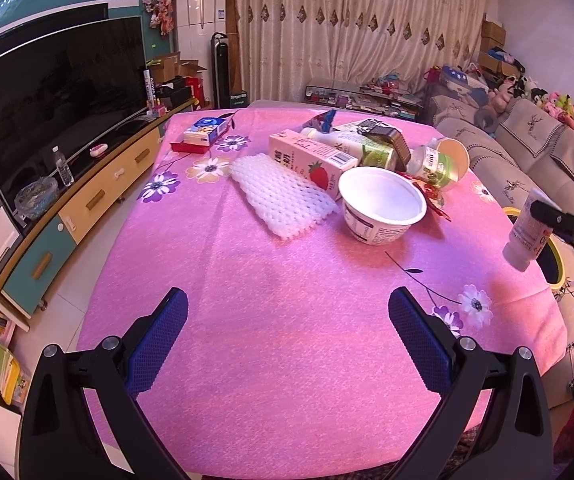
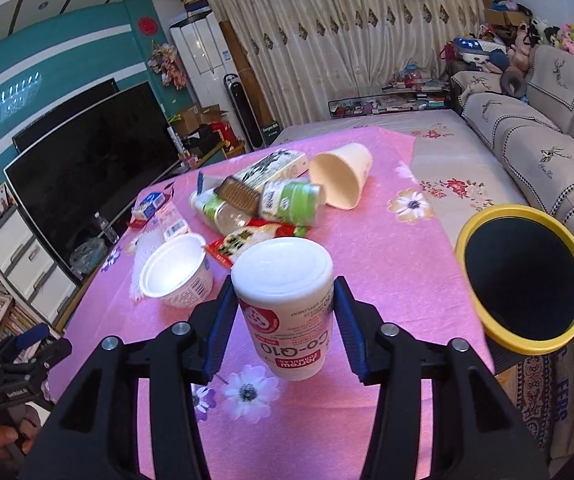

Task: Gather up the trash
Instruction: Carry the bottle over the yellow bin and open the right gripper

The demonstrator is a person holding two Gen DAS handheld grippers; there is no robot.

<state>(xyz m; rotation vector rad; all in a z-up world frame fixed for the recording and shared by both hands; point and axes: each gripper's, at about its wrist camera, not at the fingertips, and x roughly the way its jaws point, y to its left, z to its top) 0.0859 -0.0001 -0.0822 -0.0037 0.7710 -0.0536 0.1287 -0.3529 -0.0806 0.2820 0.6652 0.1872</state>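
Observation:
My right gripper (image 2: 285, 312) is shut on a white supplement bottle (image 2: 287, 304), held upside down above the pink tablecloth (image 2: 367, 240); the same bottle (image 1: 525, 236) shows at the right edge of the left wrist view. A yellow-rimmed black bin (image 2: 525, 280) stands just right of it, past the table edge. My left gripper (image 1: 287, 316) is open over bare cloth, with nothing between its fingers. Beyond it lie a white yoghurt cup (image 1: 383, 204), a white foam net (image 1: 281, 196), a strawberry milk carton (image 1: 311, 156) and a heap of bottles and a paper cup (image 1: 453, 160).
A television (image 1: 55, 112) on a low cabinet runs along the left. A sofa (image 1: 527, 148) with soft toys lies to the right, behind the bin. A blue and white box (image 1: 205, 130) sits at the table's far left corner. Curtains close off the back.

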